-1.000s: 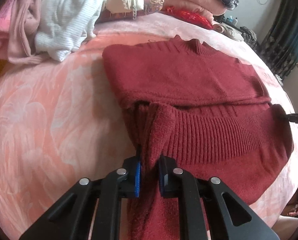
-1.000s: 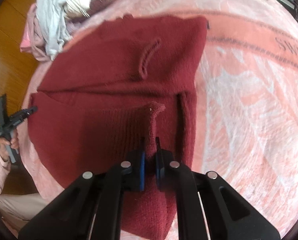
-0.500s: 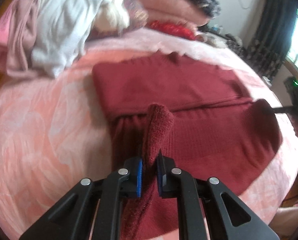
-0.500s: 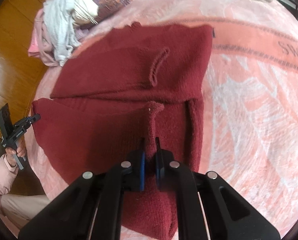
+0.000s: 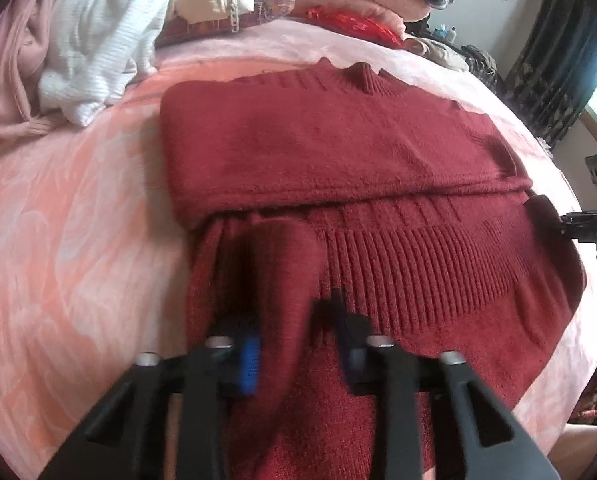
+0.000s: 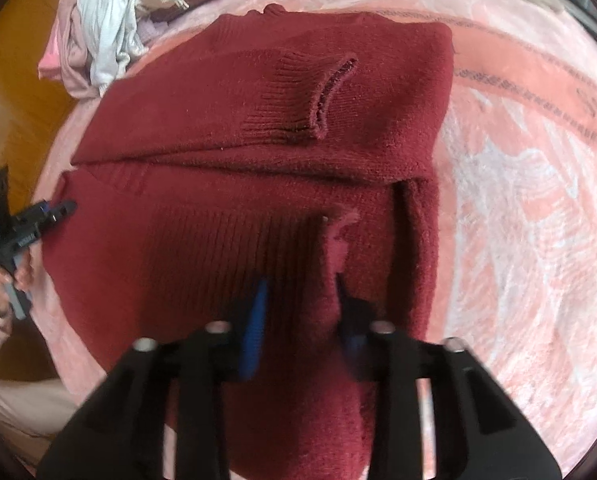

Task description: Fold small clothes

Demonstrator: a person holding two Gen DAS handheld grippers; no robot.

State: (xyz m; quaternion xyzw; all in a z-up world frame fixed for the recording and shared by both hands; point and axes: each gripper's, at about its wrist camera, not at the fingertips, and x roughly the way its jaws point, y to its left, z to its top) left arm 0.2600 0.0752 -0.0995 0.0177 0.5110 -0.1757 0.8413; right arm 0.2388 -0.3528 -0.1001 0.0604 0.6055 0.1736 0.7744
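Blanket (image 6: 538, 92) txt (blurred, unreadable)

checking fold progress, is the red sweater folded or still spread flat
Partly folded: the red sweater has its sleeve cuff laid across the body and its ribbed hem doubled up over the lower part.

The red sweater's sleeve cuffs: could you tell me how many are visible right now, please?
1. A single ribbed sleeve cuff lies folded across the upper middle of the red sweater in the right wrist view. The other sleeve's cuff may be hidden under the folds.
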